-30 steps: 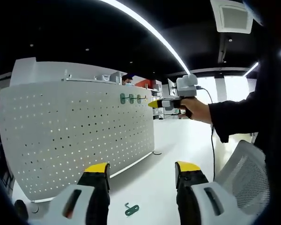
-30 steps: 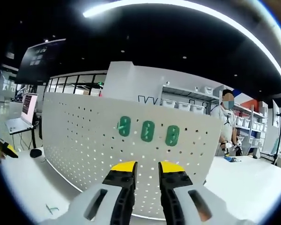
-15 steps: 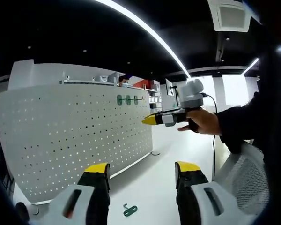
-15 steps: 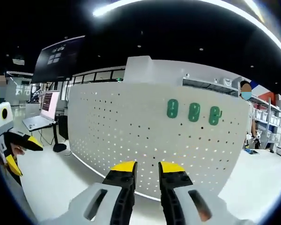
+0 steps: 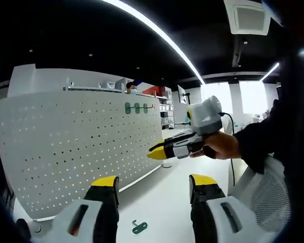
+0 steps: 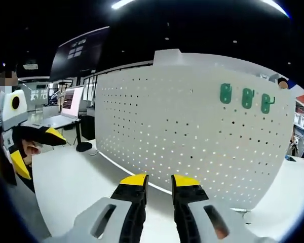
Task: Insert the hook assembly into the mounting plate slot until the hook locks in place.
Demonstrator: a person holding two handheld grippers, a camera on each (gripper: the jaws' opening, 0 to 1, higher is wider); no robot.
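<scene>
While the white pegboard (image 5: pixel 81 152) stands upright across the left and centre of the left gripper view, three green hooks (image 5: pixel 137 107) hang side by side on its upper right part, and a fourth green hook (image 5: pixel 139 227) lies flat on the white table (image 5: pixel 162 202) at the bottom centre of the frame, between the two yellow-tipped jaws of the left gripper (image 5: pixel 154 185). Those jaws stand wide apart with nothing between them. At centre right of the same view the right gripper (image 5: pixel 157 151) comes in, held by a hand (image 5: pixel 220 146) with a dark sleeve; its yellow tips point left toward the board, close together and, as far as can be seen, holding nothing. A white mesh chair back (image 5: pixel 266 195) sits at the lower right.

In the right gripper view the pegboard (image 6: pixel 192 136) fills the centre and right, with the three green hooks (image 6: pixel 245 97) in a row at its upper right. The right gripper (image 6: pixel 159 183) rises from the bottom centre, its jaws nearly closed with a narrow gap and nothing pinched. The left gripper (image 6: pixel 38 149) shows at the left edge, yellow tips spread. A laptop (image 6: pixel 68 104) stands on a desk at the middle left, beyond the table (image 6: pixel 76 177).
</scene>
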